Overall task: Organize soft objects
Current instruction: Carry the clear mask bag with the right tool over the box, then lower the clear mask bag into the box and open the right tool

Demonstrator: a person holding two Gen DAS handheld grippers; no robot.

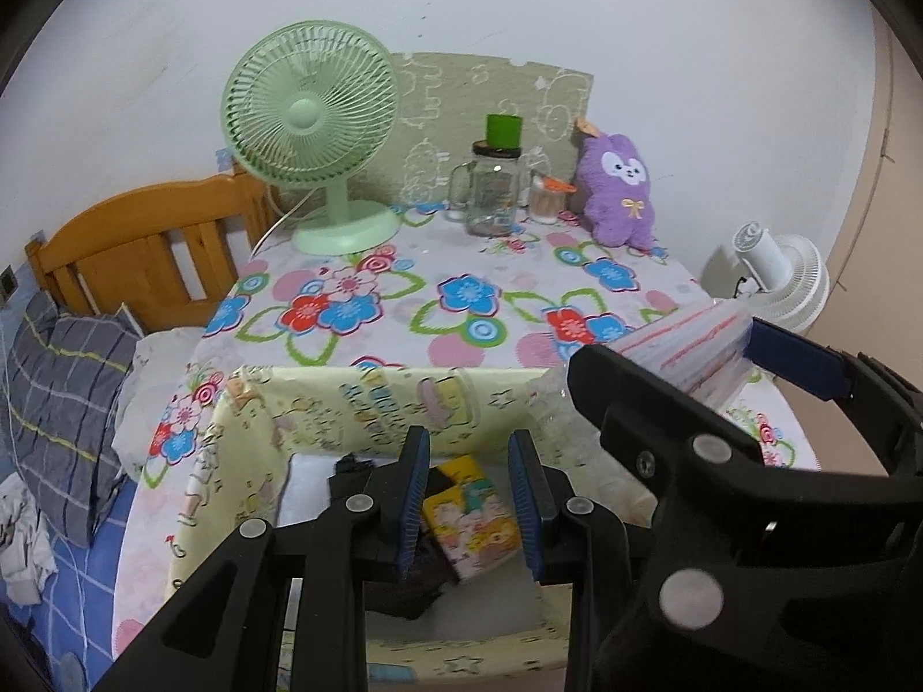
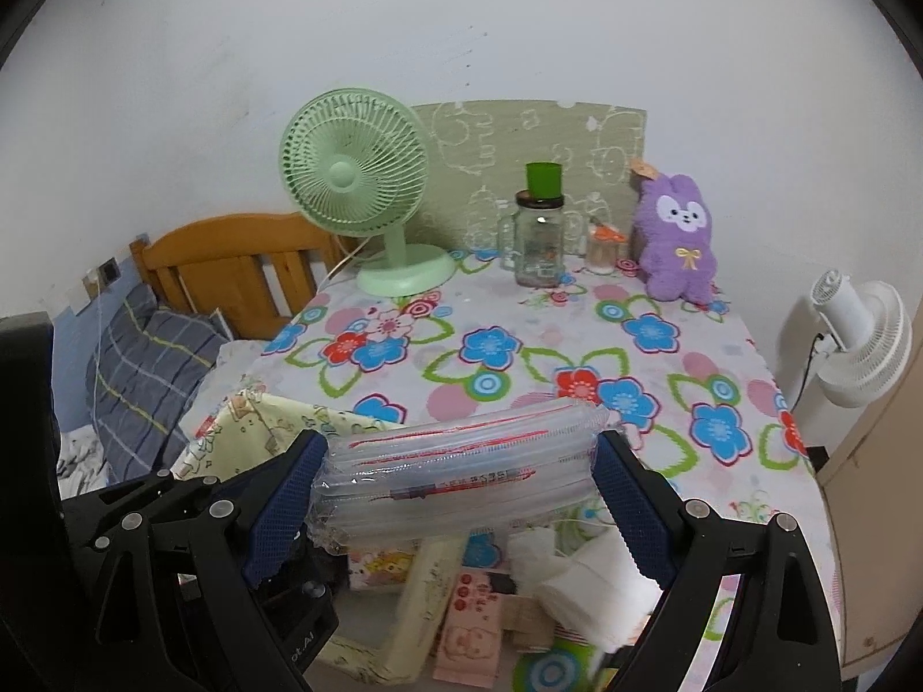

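My right gripper (image 2: pixel 456 473) is shut on a clear plastic pack with red stripes (image 2: pixel 456 473), held level above the table's near edge. The pack and the right gripper also show in the left wrist view (image 1: pixel 686 346) at the right. My left gripper (image 1: pixel 468 496) is open and empty over a pale yellow printed fabric box (image 1: pixel 346 403). Inside the box lies a yellow cartoon-print packet (image 1: pixel 473 519) on dark items. A purple plush rabbit (image 2: pixel 678 236) sits at the back right of the table.
Flowered tablecloth (image 2: pixel 490 346) covers the table. A green desk fan (image 2: pixel 357 184), a glass jar with a green cup on top (image 2: pixel 539 236) and a small jar stand at the back. Tissue packs and small packets (image 2: pixel 577 576) lie below my right gripper. Bed at left, white fan at right.
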